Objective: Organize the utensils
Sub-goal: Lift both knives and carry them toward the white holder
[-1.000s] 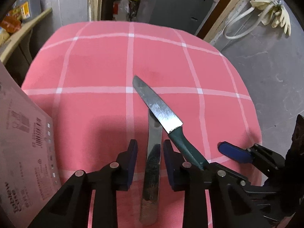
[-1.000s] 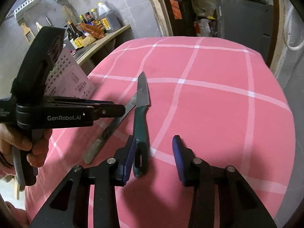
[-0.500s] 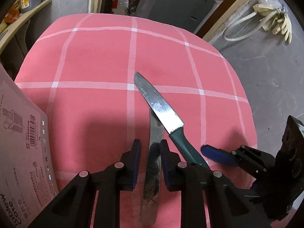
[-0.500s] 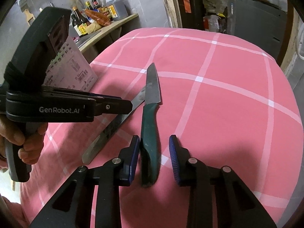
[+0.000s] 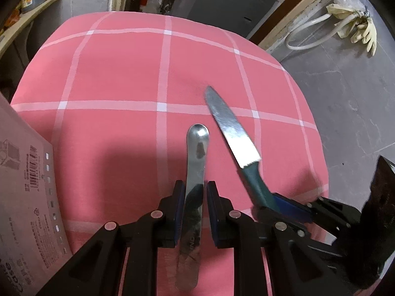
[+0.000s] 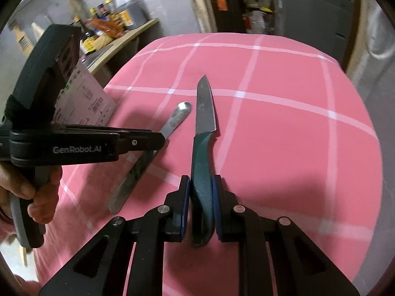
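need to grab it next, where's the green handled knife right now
In the right wrist view, the green-handled knife is centre frame, handle between the closing right gripper pads, just right of the butter knife.

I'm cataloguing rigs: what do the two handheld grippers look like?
Both are matte black, with angular linkage fingers, silver pivot pins and blue pads. The left gripper bears white "GenRobot.AI" lettering and a grey handle. The right gripper shows the same build. No cables visible.

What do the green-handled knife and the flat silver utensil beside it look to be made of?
Green-handled knife: bright metal blade, probably steel, with dull speckled patches; the handle looks like matte dark green plastic, no shine.
Flat silver utensil: one piece of polished metal, likely stainless steel; it mirrors the dark claw around it, and its near end looks scuffed.
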### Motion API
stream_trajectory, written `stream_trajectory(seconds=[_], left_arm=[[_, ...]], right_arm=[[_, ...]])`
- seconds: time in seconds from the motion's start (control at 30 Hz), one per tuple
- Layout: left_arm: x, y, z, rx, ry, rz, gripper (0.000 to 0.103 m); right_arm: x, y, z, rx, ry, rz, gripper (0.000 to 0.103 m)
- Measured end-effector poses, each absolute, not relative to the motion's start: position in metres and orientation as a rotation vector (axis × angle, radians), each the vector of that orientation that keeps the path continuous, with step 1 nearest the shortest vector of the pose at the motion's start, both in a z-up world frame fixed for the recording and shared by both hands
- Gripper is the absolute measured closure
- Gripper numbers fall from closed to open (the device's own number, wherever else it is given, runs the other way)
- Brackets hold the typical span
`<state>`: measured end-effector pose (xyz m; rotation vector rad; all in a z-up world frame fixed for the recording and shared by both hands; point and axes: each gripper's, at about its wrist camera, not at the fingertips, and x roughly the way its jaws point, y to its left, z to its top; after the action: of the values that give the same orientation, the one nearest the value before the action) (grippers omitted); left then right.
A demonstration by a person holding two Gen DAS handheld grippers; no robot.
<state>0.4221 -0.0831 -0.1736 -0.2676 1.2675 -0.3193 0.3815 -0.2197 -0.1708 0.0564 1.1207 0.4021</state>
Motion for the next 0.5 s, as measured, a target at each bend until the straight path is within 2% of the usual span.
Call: stream_trajectory(seconds=[0.37,0.5], left_arm=[[0.436,-0.106,-0.170,-0.140,1.352,-0.283,0.085],[0.436,-0.124,-0.166,-0.015,1.343,-0.279,0.080]], right_arm=[[0.342,-0.244,-0.164,0.141,1.132,0.316,0.087],[0.336,-0.248,-0.165,0.150,1.133,0.300,0.087]])
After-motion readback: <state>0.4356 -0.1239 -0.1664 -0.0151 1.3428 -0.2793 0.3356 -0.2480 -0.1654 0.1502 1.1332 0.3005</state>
